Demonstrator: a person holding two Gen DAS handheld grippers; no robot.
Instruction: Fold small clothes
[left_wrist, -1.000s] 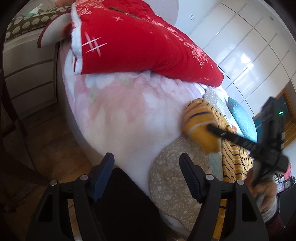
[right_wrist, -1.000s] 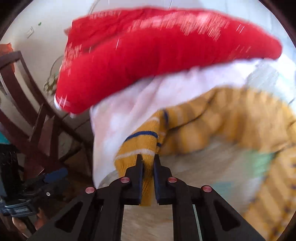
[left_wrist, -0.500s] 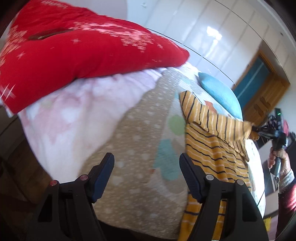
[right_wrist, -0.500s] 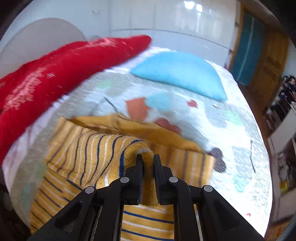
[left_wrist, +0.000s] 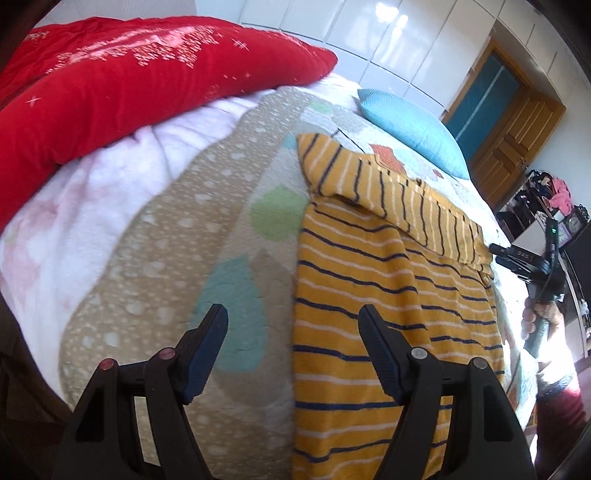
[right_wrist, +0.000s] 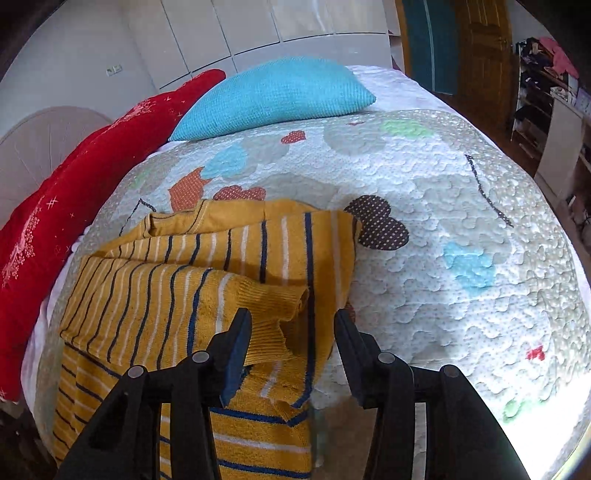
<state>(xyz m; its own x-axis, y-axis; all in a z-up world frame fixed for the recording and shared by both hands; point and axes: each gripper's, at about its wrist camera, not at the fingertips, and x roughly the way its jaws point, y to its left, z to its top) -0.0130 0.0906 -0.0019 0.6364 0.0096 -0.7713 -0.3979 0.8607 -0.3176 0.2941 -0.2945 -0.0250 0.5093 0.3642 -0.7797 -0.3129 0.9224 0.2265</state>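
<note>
Right wrist view alone shows sweater (right_wrist: 155, 295) cuff (right_wrist: 280, 317) lying free, both grippers' fingers (left_wrist: 380, 354) spread, empty.

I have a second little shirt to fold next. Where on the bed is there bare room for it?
Widest free patch: the quilt right of the striped sweater, below the blue pillow. A narrower strip lies between the sweater and the red blanket. The near left is crowded by the sweater.
</note>
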